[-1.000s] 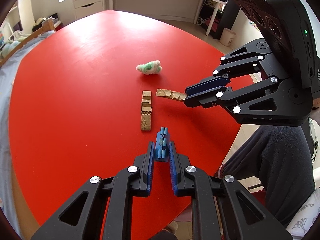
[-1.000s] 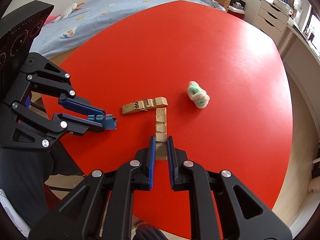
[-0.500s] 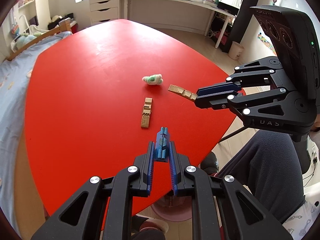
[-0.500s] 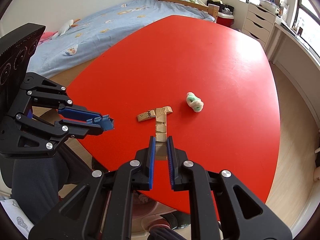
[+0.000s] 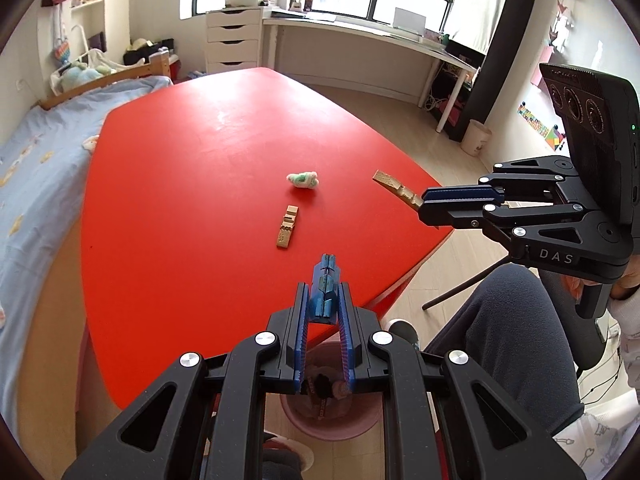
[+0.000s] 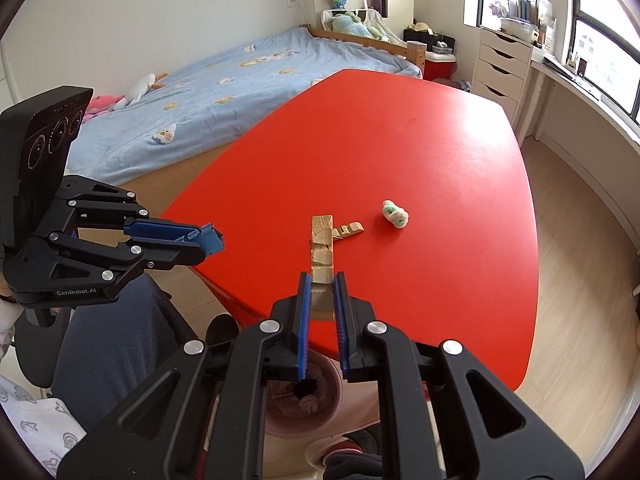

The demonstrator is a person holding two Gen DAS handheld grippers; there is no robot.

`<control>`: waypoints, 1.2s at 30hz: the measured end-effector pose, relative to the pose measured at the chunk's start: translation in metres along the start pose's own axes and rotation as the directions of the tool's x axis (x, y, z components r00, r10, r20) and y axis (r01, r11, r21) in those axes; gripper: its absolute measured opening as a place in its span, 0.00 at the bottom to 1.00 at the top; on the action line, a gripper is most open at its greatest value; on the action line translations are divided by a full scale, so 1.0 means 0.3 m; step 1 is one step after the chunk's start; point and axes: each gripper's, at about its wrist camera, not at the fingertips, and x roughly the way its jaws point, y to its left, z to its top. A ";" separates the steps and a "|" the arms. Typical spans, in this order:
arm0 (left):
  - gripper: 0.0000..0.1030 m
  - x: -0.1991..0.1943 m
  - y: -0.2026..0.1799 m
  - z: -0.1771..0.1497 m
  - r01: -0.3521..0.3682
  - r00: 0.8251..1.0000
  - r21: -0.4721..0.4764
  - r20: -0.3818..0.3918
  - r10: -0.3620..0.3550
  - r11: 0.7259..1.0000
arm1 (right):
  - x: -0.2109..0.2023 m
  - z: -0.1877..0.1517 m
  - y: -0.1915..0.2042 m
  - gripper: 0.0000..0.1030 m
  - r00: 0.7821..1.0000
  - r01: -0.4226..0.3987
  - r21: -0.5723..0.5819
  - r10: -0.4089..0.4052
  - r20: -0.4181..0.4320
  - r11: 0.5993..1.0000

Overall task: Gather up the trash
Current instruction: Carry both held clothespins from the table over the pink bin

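Observation:
My left gripper (image 5: pixel 324 300) is shut on a blue clothespin (image 5: pixel 325 288) and holds it above the near edge of the red table (image 5: pixel 200 184). My right gripper (image 6: pixel 320 292) is shut on a wooden clothespin piece (image 6: pixel 321 248), also raised over the near edge; it shows in the left wrist view (image 5: pixel 396 190) too. On the table lie another wooden clothespin piece (image 5: pixel 287 227) and a crumpled white-green wad (image 5: pixel 303 179). A pink trash bin (image 5: pixel 332 412) stands on the floor below both grippers, with trash inside.
A bed with a blue sheet (image 6: pixel 224 76) runs along the table's left side. A white drawer unit (image 5: pixel 234 38) and a long desk (image 5: pixel 360 40) stand under the window. The person's legs (image 5: pixel 500 340) and a chair are by the table's near edge.
Both grippers have lifted and pulled back from the table with their clothespin pieces. The pink bin has come into view beneath them.

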 end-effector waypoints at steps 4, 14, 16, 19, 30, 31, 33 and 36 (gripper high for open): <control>0.14 -0.035 -0.026 -0.022 -0.001 1.000 -0.001 0.011 0.001 1.000 | -0.045 -0.029 0.025 0.11 1.000 -0.003 0.006 0.003 0.018 1.000; 0.14 -0.080 -0.068 -0.074 0.000 1.000 -0.022 0.027 0.000 1.000 | -0.124 -0.121 0.091 0.11 1.000 -0.012 0.007 0.011 0.025 1.000; 0.14 -0.082 -0.072 -0.089 0.004 1.000 -0.032 0.026 -0.003 0.999 | -0.129 -0.143 0.104 0.11 1.000 -0.019 0.015 0.019 0.020 1.000; 0.14 -0.085 -0.080 -0.117 0.016 1.000 -0.050 0.018 -0.015 0.999 | -0.125 -0.179 0.124 0.11 0.999 -0.032 0.025 0.032 0.005 0.999; 0.14 -0.082 -0.088 -0.156 0.040 0.999 -0.072 0.004 -0.039 0.997 | -0.109 -0.208 0.137 0.11 0.998 -0.055 0.049 0.056 -0.016 0.997; 0.14 -0.084 -0.089 -0.157 0.041 0.999 -0.072 0.006 -0.041 0.997 | -0.110 -0.210 0.138 0.11 0.998 -0.055 0.048 0.056 -0.016 0.997; 0.14 -0.088 -0.092 -0.153 0.042 0.999 -0.069 0.010 -0.041 0.997 | -0.110 -0.209 0.139 0.11 0.998 -0.056 0.049 0.057 -0.014 0.997; 0.14 -0.092 -0.095 -0.157 0.047 0.999 -0.068 0.013 -0.046 0.997 | -0.113 -0.211 0.140 0.11 0.998 -0.059 0.048 0.059 -0.011 0.997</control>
